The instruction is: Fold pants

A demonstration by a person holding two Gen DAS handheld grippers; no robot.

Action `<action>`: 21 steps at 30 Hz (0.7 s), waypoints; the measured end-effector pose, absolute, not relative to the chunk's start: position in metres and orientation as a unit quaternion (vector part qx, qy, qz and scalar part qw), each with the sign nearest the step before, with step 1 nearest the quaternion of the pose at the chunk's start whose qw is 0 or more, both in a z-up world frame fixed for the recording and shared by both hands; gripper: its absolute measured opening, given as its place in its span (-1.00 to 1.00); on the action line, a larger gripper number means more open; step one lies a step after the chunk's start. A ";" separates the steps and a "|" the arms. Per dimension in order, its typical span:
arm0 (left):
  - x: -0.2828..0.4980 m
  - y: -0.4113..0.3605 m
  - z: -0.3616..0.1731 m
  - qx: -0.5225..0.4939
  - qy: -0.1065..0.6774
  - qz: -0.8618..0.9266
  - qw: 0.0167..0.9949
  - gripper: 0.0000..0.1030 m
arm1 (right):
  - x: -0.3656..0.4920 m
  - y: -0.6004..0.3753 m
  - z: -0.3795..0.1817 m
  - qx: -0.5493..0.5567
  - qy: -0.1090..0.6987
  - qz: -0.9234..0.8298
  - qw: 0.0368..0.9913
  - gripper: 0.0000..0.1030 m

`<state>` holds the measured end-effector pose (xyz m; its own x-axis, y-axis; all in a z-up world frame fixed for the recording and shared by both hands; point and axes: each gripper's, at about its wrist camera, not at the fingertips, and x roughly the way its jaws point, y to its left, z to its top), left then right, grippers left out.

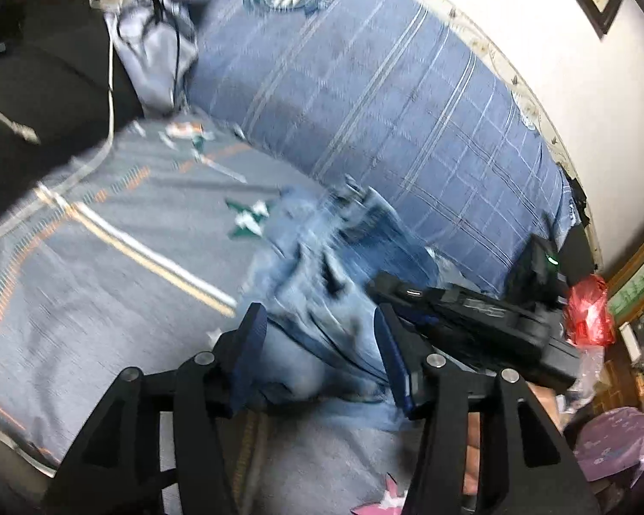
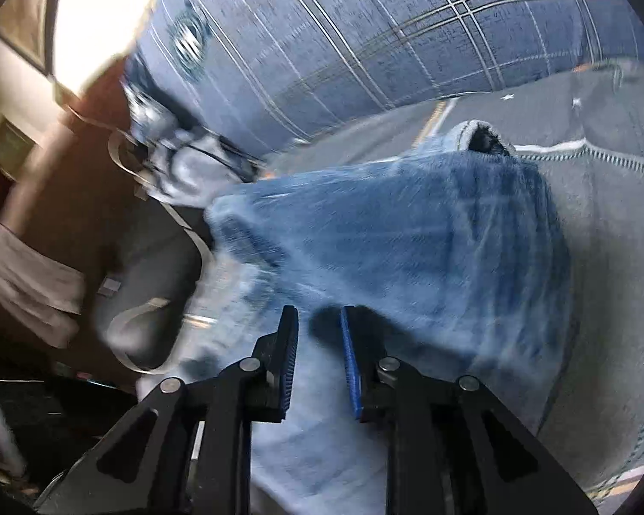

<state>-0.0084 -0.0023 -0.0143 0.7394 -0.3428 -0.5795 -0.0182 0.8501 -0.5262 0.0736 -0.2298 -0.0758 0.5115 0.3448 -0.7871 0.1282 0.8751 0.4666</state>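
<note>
the pants [image 2: 408, 249], blue jeans, lie bunched on the bed [image 1: 107, 257], in front of a big blue checked pillow [image 1: 365, 86]. both views are blurred, so fine details are not sure

in the right wrist view the denim stretches away from the right gripper [image 2: 320, 356] toward a rolled end with a dark opening [image 2: 485, 139], probably a leg hem, so i judge the long axis goes forward and a little to the right from these fingers. the fingers stand a little apart with light denim under and between them; if they really pinch the cloth, i cannot tell

in the left wrist view the left gripper [image 1: 317, 330] has its fingers spread wide, released, with a crumpled part of the jeans between them but not squeezed. the right gripper's body is just beside it on the right

the two grippers are at the same near end of the pants, so the far hem is the part the next fold must meet
</note>
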 end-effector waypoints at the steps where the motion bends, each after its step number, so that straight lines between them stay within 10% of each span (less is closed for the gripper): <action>1: -0.007 -0.005 -0.011 -0.245 0.347 -0.091 0.901 0.04 | 0.070 -0.230 -0.068 0.252 0.482 0.073 0.836 -0.32; 3: -0.003 -0.011 -0.003 -0.228 0.351 -0.102 0.902 0.04 | 0.062 -0.233 -0.052 0.256 0.464 0.068 0.845 -0.01; 21: 0.066 -0.030 -0.066 -0.185 0.453 -0.063 0.870 0.30 | 0.105 -0.256 -0.052 0.189 0.476 0.002 0.859 -0.11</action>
<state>0.0656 -0.0297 -0.0663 0.5810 -0.2777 -0.7650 -0.0575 0.9236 -0.3790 0.1054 -0.2562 -0.0517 0.5469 0.1832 -0.8169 0.1771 0.9284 0.3267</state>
